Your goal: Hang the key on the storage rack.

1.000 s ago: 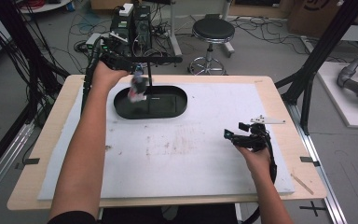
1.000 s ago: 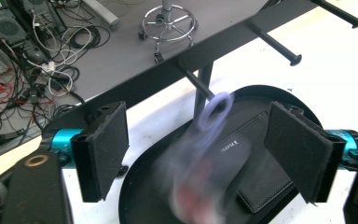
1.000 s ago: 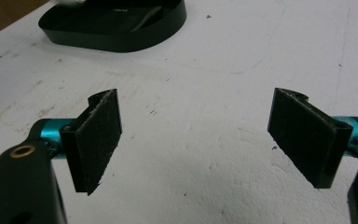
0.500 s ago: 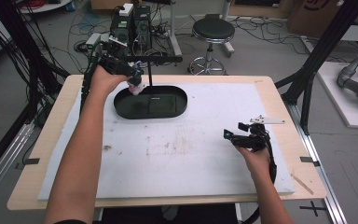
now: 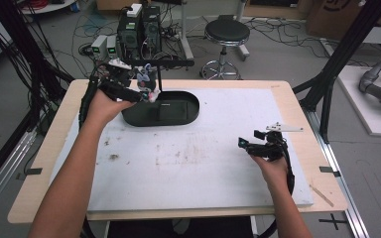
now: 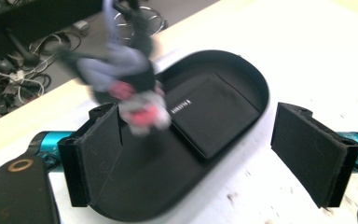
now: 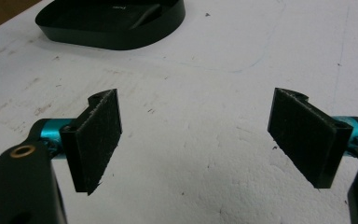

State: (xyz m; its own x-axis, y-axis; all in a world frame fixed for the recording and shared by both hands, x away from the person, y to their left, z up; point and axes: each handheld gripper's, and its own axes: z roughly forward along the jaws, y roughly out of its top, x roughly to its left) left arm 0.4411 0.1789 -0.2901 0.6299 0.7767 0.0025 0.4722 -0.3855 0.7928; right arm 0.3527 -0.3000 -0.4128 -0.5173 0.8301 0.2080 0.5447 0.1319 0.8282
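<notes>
A small lavender, pink and white plush toy (image 5: 146, 82) hangs beside a black stand (image 5: 159, 79) at the back left end of a black oval tray (image 5: 191, 111). My left gripper (image 5: 140, 95) is open right by it. In the left gripper view the toy (image 6: 130, 88) is blurred and sits above the left jaw, not clamped. The left gripper (image 6: 198, 112) stands wide over the tray (image 6: 261, 79), which holds a flat black pad (image 6: 209, 116). My right gripper (image 5: 250, 140) rests low at the right of the mat. The right gripper (image 7: 196, 100) is open with nothing between its jaws.
A white mat (image 5: 203, 158) covers the wooden table (image 5: 297, 99). The tray (image 7: 121, 39) lies far ahead of the right gripper. Behind the table are a stool (image 5: 226, 32), computer boxes (image 5: 139, 29) and cables. Black frame legs (image 5: 335, 64) rise at the right.
My left hand has drawn back and to the left, from over the tray to its back left end. The toy has risen slightly and now looks blurred. The right gripper has stayed put.
</notes>
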